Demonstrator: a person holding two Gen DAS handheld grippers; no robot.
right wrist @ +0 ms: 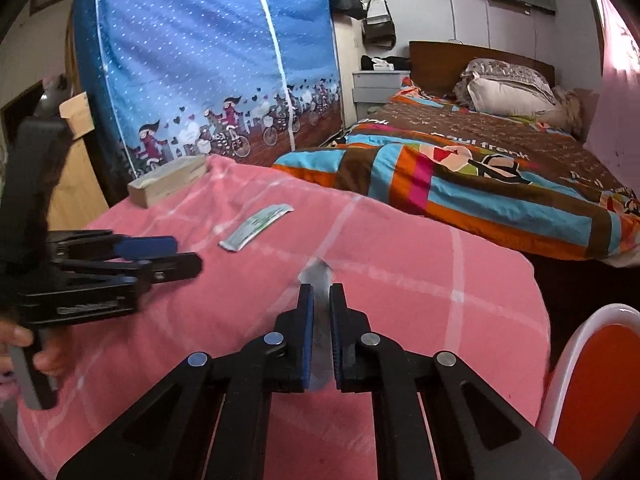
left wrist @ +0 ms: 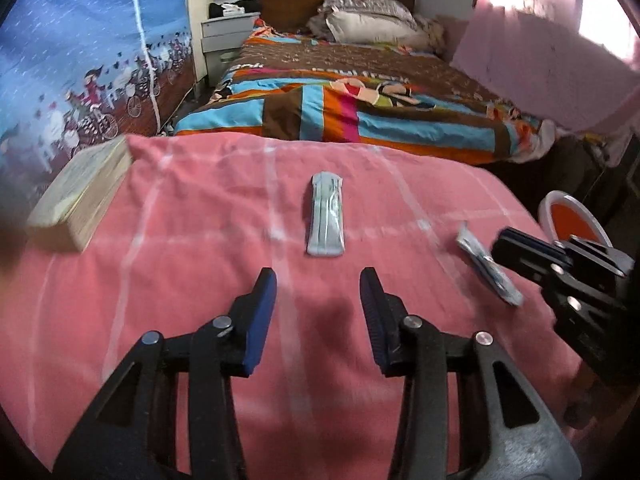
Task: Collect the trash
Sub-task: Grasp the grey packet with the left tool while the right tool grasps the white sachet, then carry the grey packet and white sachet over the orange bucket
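Observation:
A silver-grey wrapper (left wrist: 326, 216) lies flat on the pink checked cloth (left wrist: 180, 208), just ahead of my left gripper (left wrist: 318, 280), which is open and empty. The same wrapper shows in the right wrist view (right wrist: 256, 227). My right gripper (right wrist: 321, 292) is shut on a second wrapper (right wrist: 319, 276), a thin silver and blue packet held between the pads. In the left wrist view that packet (left wrist: 490, 268) sticks out from the right gripper (left wrist: 508, 242) at the right edge of the cloth.
An orange bin with a white rim (left wrist: 574, 220) stands low at the right, also in the right wrist view (right wrist: 596, 376). A thick book (left wrist: 80, 196) lies at the cloth's far left corner. A bed with a colourful quilt (left wrist: 360, 112) lies beyond. A blue fabric wardrobe (right wrist: 208, 60) stands left.

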